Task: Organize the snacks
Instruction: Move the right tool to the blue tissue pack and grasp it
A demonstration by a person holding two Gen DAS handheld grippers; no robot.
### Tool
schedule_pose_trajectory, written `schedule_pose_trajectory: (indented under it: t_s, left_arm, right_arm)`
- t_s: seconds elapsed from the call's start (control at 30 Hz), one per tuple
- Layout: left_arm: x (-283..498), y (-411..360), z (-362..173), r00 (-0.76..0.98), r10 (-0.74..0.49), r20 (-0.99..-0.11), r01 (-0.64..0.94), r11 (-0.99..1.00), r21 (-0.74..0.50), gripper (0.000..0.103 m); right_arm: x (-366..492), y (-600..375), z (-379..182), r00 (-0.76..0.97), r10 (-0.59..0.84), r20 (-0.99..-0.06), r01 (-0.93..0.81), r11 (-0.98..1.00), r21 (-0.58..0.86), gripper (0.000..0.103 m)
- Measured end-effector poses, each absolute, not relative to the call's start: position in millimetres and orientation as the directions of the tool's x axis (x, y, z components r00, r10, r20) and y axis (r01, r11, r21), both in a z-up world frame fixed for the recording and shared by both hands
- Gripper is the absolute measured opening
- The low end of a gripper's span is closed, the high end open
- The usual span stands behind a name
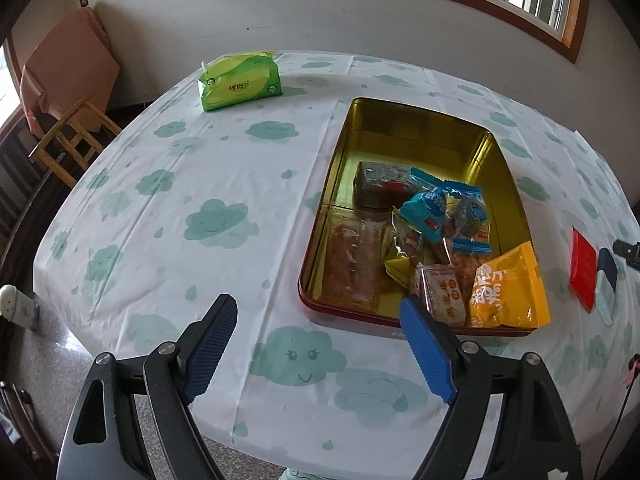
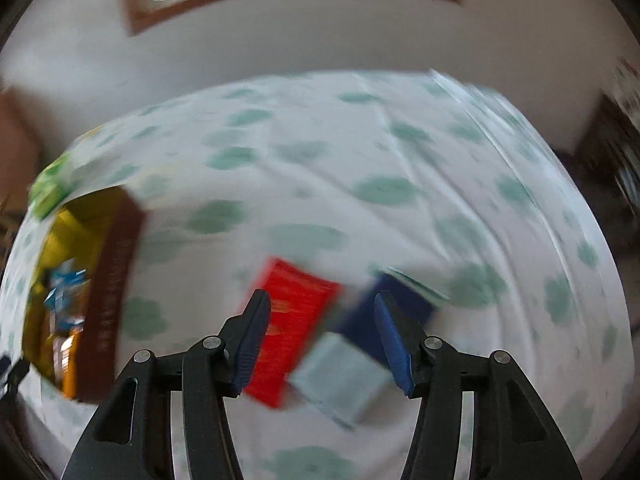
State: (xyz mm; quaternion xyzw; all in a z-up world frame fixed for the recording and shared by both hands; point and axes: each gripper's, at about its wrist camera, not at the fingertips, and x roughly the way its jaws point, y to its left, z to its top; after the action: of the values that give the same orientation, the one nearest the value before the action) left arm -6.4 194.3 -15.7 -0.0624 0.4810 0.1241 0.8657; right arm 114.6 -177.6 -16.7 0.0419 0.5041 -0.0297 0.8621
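Left wrist view: left tongs (image 1: 320, 320) spread wide, nothing between them, above the worktop (image 1: 224, 184) with its cloud-print cloth. Gold tin (image 1: 404, 128) sits just ahead to the right, snacks (image 1: 436, 232) piled in its near half, yellow packet (image 1: 508, 288) leaning on the near right corner. Green tissue pack (image 1: 240, 82) at the far side. Red packet (image 1: 582, 270) lies right of the tin, apart from it.

Right wrist view, blurred: right tongs (image 2: 320, 312) apart, gripping nothing, over the red packet (image 2: 292, 320) and a blue-and-pale packet (image 2: 344, 376) lying on the cloth. Tin (image 2: 116, 280) at left edge.
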Motion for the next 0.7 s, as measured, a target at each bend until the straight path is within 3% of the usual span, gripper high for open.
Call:
schedule_pose_trajectory:
  t_s: [0.1, 0.53, 0.7]
  left_arm:
    - [-6.4, 195.8, -17.4, 0.5, 0.155, -0.852, -0.28, 0.96, 0.01, 0.081]
    - [-2.4, 182.3, -15.9, 0.496, 0.158, -0.854, -0.253, 0.967, 0.032, 0.081]
    - [2.3, 168.4, -12.3, 0.503, 0.151, -0.851, -0.226, 0.973, 0.04, 0.082]
  right_arm:
    - [122.9, -197.1, -32.3, 0.431, 0.023, -0.902, 0.162, 0.981, 0.102, 0.055]
    - [127.1, -188.0, -51.9, 0.392, -0.099, -0.914, 0.195, 0.981, -0.022, 0.055]
    - [122.8, -189.5, -58.1, 0.385, -0.112, -0.916, 0.213, 0.977, -0.029, 0.061]
